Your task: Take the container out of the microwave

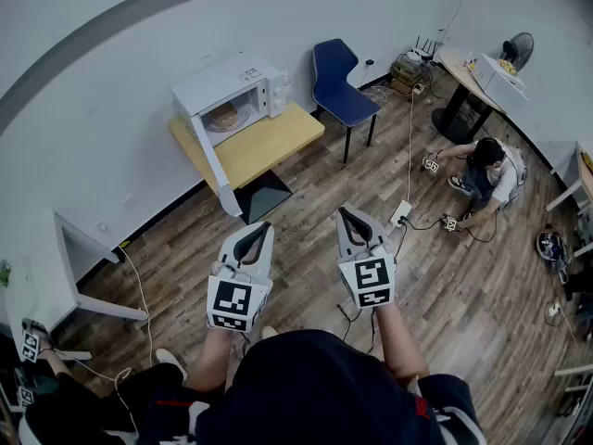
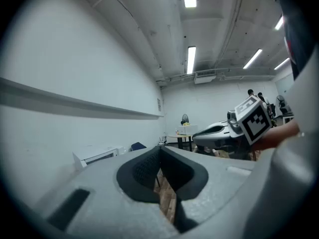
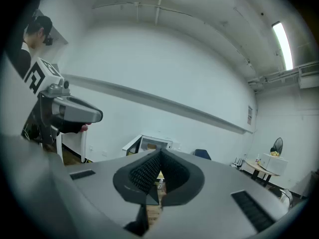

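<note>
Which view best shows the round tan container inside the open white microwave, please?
The head view looks into the white microwave at the round tan container. Right gripper view: a distant tan speck; left gripper view: none of it.

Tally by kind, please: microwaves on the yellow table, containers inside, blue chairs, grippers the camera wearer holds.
microwave: 1
container: 1
blue chair: 1
grippers: 2, the left gripper and the right gripper, both shut
Total: 5
</note>
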A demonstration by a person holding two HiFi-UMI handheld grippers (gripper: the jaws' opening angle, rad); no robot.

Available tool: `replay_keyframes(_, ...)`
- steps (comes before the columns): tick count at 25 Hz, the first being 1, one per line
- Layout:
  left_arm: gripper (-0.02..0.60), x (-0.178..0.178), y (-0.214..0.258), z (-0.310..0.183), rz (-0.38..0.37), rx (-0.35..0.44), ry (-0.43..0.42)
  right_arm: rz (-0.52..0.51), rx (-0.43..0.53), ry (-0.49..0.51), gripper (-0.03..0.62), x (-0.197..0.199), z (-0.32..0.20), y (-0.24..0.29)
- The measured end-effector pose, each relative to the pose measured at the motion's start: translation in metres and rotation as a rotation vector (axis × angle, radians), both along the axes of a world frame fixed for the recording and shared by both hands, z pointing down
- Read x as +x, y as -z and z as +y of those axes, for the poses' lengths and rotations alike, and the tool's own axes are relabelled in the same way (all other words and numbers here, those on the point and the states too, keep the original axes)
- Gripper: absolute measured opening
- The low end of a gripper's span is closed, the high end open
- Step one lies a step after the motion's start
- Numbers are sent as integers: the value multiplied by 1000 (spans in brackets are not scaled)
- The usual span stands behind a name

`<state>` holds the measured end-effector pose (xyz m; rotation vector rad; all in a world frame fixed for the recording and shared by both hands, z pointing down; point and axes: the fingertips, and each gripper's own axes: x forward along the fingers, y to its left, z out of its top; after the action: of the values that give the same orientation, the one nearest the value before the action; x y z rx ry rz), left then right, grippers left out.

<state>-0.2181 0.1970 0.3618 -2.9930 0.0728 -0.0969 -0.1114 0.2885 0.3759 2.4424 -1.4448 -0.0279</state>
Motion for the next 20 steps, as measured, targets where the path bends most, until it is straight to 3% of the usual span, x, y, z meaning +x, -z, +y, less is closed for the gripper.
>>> replay_keyframes(20,14,17,-5,28,-12,-27,28,-23,11,41,8,13,27,-10)
